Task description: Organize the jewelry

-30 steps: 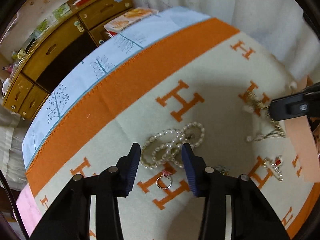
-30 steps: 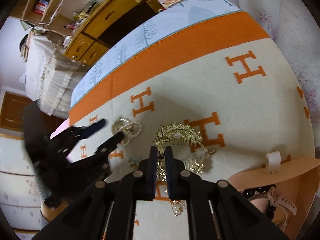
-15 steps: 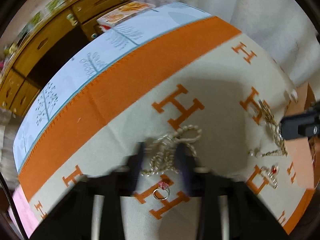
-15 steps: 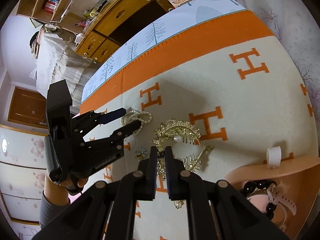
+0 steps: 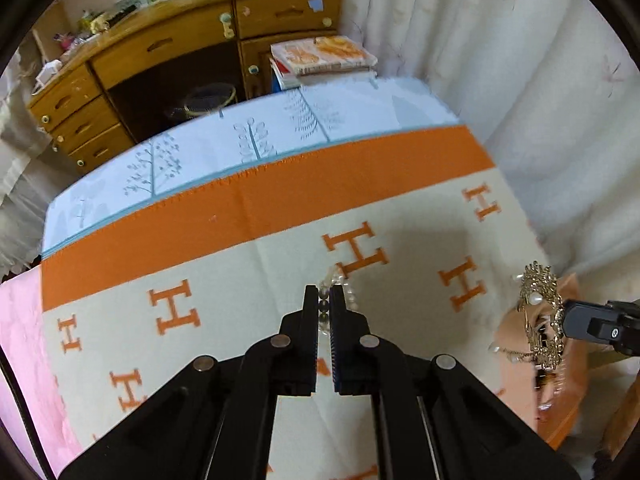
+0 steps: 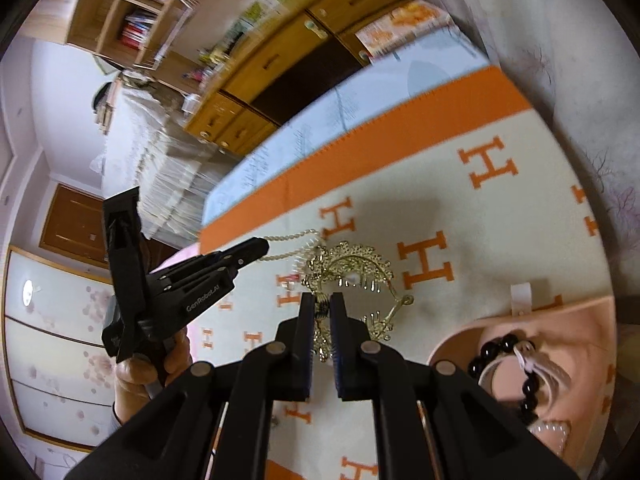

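My left gripper [image 5: 324, 300] is shut on a white pearl necklace [image 5: 340, 278], lifted above the cream blanket with orange H marks [image 5: 240, 292]. In the right wrist view the left gripper [image 6: 262, 245] trails the pearl strand [image 6: 294, 236]. My right gripper [image 6: 323, 306] is shut on a gold hair comb [image 6: 352, 264] and holds it in the air beside the peach jewelry tray [image 6: 568, 320]. In the left wrist view the gold comb [image 5: 538, 304] hangs from the right gripper [image 5: 566, 320] over the tray [image 5: 516, 344].
The tray holds a black bead bracelet [image 6: 500, 352] and a white watch strap [image 6: 540, 364]. A wooden dresser [image 5: 160, 52] with magazines [image 5: 320, 56] stands beyond the bed. A white curtain [image 5: 540, 100] hangs along the right side.
My left gripper closed on the pearl necklace and lifted it off the blanket. My right gripper raised the gold comb and carried it toward the tray.
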### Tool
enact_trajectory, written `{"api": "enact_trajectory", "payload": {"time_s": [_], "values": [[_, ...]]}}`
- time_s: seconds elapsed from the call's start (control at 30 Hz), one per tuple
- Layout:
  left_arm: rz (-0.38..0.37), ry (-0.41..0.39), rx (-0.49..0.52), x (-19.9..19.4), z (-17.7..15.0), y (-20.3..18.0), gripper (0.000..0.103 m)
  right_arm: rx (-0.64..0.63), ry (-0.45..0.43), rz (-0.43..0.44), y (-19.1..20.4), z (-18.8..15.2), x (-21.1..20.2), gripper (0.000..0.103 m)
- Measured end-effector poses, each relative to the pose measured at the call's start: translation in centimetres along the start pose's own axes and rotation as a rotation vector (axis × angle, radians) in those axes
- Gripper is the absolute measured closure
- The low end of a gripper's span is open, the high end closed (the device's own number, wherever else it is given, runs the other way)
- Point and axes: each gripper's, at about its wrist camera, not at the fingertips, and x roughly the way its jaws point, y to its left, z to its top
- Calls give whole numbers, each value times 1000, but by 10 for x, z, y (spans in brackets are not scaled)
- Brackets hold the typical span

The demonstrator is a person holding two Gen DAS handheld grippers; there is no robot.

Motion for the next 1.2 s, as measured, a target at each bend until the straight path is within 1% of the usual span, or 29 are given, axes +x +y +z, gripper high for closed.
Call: {"api": "enact_trajectory", "payload": {"time_s": [0.07, 0.17, 0.3, 0.37, 0.43, 0.57, 0.67, 0.73, 0.83, 0.9, 0.93, 0.97, 1.0, 1.03, 1.07, 1.1, 1.13, 1.2], "values": [[-16, -28, -8, -24, -1, -9, 100, -23, -38, 9, 6, -5, -19, 95], [-34, -84, 4, -58, -4, -30, 100, -65, -108, -1, 15, -12, -52, 95], [-77, -174, 44, -103, -10, -73, 100, -105, -184, -25, 16, -22, -89, 96], [-102, -213, 60, -123, -13, -92, 100, -118, -215, -53, 11, -29, -106, 96], [-129, -258, 84, -144, -16, -114, 100, -122, -230, -74, 6, -35, -115, 96], [-169, -326, 128, -173, -21, -151, 100, -120, -225, -122, -12, -47, -123, 96], [-194, -335, 157, -182, -23, -174, 100, -109, -239, -154, -25, -56, -128, 95], [-205, -323, 176, -179, -27, -188, 100, -108, -253, -183, -33, -60, -132, 95], [-219, -270, 200, -161, -33, -206, 100, -99, -251, -199, -44, -65, -135, 95], [-208, -237, 229, -144, -41, -217, 100, -96, -248, -207, -49, -68, -135, 95], [-203, -208, 251, -133, -47, -224, 100, -96, -245, -212, -52, -69, -134, 95], [-198, -186, 262, -124, -52, -228, 96, -96, -240, -217, -54, -70, -133, 95], [-196, -160, 278, -116, -55, -232, 87, -99, -235, -221, -56, -72, -132, 95], [-189, -135, 297, -107, -60, -237, 81, -105, -225, -226, -57, -73, -129, 95], [-170, -121, 312, -100, -65, -240, 73, -110, -215, -227, -59, -74, -127, 95], [-147, -116, 323, -94, -71, -243, 67, -117, -198, -223, -60, -76, -124, 95], [-134, -117, 325, -91, -74, -242, 64, -127, -180, -218, -60, -77, -119, 95], [-117, -131, 309, -90, -81, -238, 54, -146, -139, -203, -60, -79, -106, 95]]}}
